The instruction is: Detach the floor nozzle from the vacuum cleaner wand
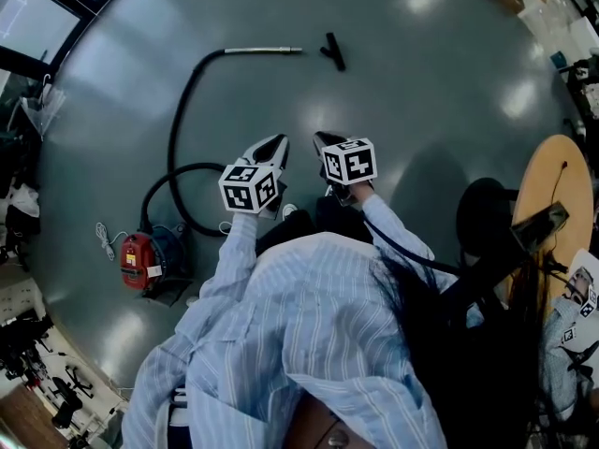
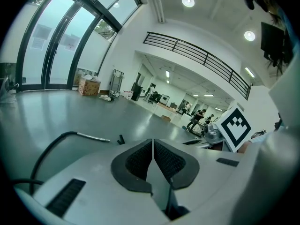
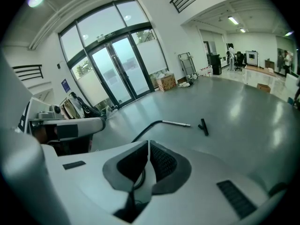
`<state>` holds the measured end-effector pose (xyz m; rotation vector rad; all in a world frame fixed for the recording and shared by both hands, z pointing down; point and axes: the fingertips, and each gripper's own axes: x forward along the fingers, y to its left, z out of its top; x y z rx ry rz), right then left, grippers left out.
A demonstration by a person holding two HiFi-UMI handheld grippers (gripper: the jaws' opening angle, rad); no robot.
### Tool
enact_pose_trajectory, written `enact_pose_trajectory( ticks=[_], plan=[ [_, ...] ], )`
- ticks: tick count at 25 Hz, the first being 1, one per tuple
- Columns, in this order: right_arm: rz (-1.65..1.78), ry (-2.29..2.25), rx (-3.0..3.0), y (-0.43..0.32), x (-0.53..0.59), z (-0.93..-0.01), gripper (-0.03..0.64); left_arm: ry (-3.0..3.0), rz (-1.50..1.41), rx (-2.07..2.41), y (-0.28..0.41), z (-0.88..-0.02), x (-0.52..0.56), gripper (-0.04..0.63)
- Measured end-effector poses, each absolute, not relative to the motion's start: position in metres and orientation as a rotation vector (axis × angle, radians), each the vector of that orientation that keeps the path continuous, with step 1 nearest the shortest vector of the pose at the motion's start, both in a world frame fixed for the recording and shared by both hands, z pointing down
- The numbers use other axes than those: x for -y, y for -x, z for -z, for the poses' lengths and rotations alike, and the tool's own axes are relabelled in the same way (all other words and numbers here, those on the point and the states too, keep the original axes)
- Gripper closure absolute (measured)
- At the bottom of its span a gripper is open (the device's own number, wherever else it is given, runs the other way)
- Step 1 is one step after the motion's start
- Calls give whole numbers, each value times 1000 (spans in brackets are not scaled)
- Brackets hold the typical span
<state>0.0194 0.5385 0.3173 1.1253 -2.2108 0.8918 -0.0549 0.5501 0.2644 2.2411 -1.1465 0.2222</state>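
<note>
— Head view: nozzle (image 1: 332, 50)?
— On floor (image 1: 421, 92), just beside wand (image 1: 262, 50) tip, apart. Hose (image 1: 174, 134) and vacuum (image 1: 138, 258) lie left.
— Left claw (image 1: 274, 148), right claw (image 1: 328, 142)?
— Both closed, empty, well short of nozzle.

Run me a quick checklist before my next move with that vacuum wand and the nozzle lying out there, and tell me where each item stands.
1. The floor nozzle is off the wand: ok. They lie apart, with a gap between them.
2. The left gripper is free: ok. Jaws together, nothing between them.
3. The right gripper is free: ok. Jaws together, nothing between them.
4. Both grippers are close to the wand or nozzle: not ok. Both are held well short of them.
5. The hose is seated in the red vacuum cleaner: cannot tell. The join is too small to see.
</note>
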Motion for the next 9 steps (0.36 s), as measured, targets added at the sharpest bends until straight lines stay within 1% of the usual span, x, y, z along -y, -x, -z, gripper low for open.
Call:
enact_pose_trajectory(
  ticks=[9],
  plan=[
    [-903,-1141,2181,-32,-549,-321,595,-2245,-227,1116,43,-267,-554,577]
  ],
)
